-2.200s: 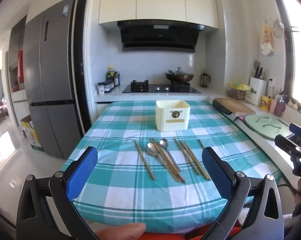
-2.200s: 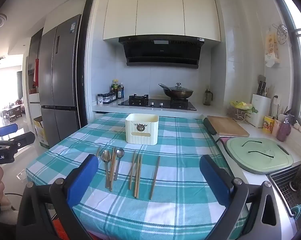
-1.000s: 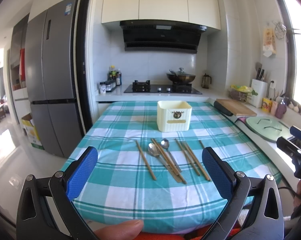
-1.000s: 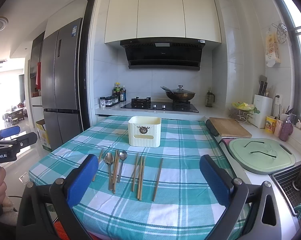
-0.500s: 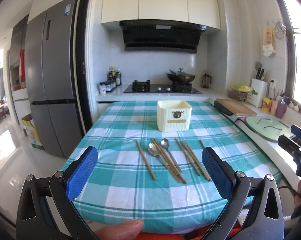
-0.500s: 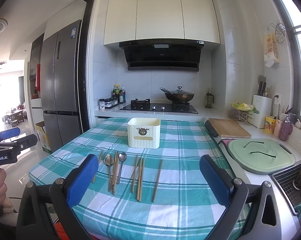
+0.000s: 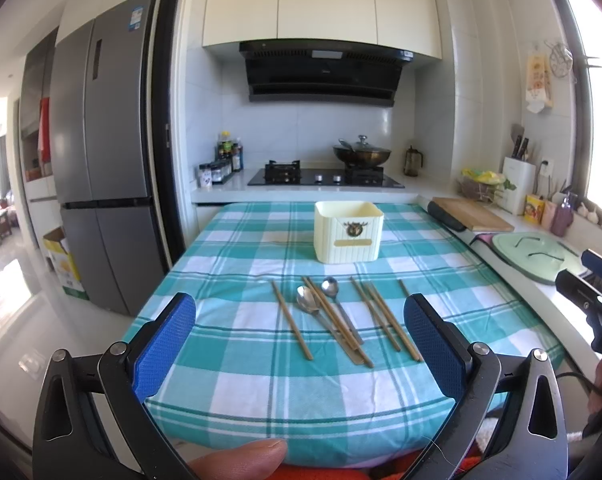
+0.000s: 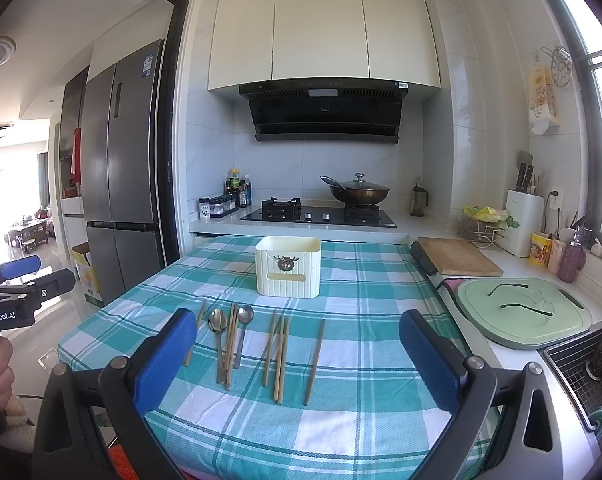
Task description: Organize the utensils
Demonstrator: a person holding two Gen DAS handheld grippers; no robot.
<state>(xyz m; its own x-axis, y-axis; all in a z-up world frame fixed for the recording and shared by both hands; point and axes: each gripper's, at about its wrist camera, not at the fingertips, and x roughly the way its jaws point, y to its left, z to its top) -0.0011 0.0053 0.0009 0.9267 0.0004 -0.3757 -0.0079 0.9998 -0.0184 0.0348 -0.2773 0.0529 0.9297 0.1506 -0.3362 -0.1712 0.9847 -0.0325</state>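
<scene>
Both wrist views face stove, sharing checked table (image 7: 237,364), side by side

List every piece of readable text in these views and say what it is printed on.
"GenRobot.AI": on the body of the left gripper, seen in the right wrist view.
Fridge door sticker: too small to read.
Range hood labels: blurred.
Cream utensil box badge: an emblem, no legible words.
Wall packet: illegible.

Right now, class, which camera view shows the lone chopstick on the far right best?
The right wrist view: the lone chopstick lies fully visible on the tablecloth. In the left wrist view only its far tip shows; the left tool's finger hides the rest.
</scene>
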